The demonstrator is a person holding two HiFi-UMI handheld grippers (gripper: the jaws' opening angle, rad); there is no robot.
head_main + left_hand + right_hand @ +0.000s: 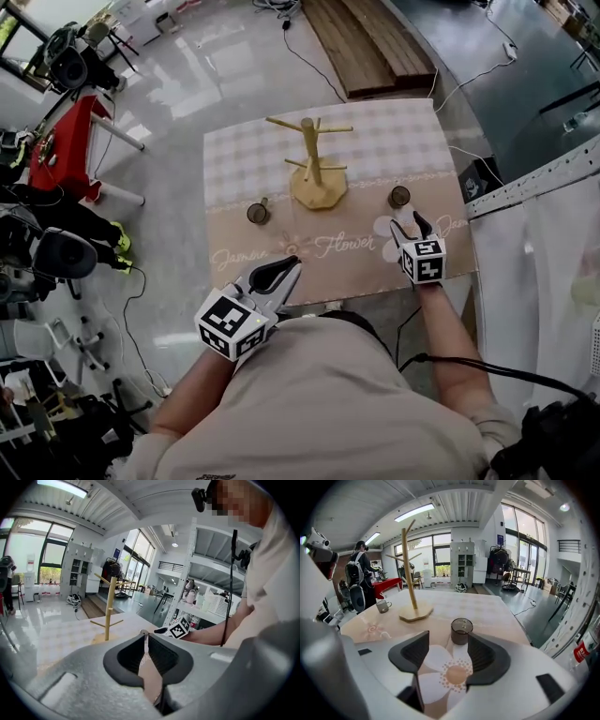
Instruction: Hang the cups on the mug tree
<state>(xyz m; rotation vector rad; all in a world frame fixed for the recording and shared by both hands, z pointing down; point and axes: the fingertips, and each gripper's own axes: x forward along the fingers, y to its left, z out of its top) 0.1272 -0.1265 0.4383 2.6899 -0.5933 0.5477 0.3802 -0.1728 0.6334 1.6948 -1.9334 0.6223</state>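
Two upright cups point(259, 213) point(399, 196) beside mug tree point(316, 169)

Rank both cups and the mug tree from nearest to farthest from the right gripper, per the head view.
1. Right cup: just ahead of the right gripper.
2. Mug tree: table centre.
3. Left cup: far left side.
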